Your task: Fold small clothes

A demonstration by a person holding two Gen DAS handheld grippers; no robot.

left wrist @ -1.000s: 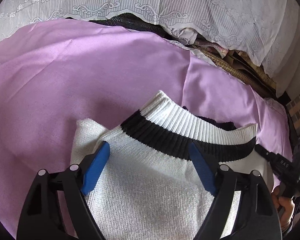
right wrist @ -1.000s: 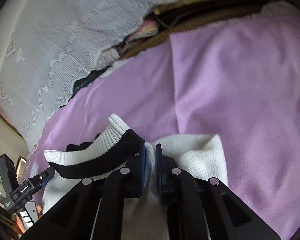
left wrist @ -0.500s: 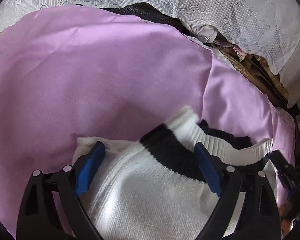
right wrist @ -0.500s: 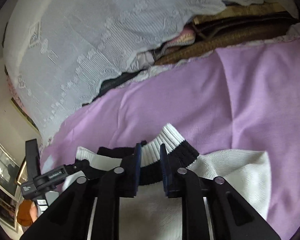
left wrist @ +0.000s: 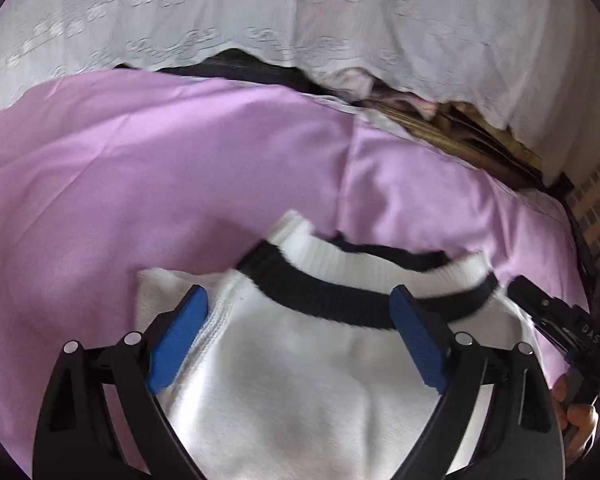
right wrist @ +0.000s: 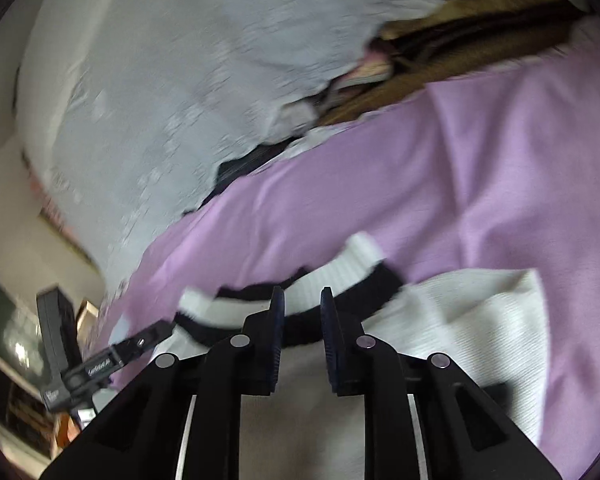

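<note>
We see a purple cloth spread wide across the surface, with one long crease running down it. Behind its far edge hangs a white lace curtain, and under the curtain's hem a heap of brown and dark fabrics shows.

On the purple cloth lies the white knit sweater, bunched rather than flat. Its ribbed collar, white with a black band, stands up at the far side of the garment, towards the curtain. A plain white corner of the knit spreads onto the cloth at the right of the right wrist view.

We hold the left gripper above the sweater's body with its jaws spread wide and opening; the blue pads stand either side of the knit without pressing on it. The right gripper points at the collar, its jaws narrow and closing, a clear gap between them; the pads do not pinch the knit. In the left wrist view we also see a hand at the lower right edge, gripping the other tool's handle.
</note>
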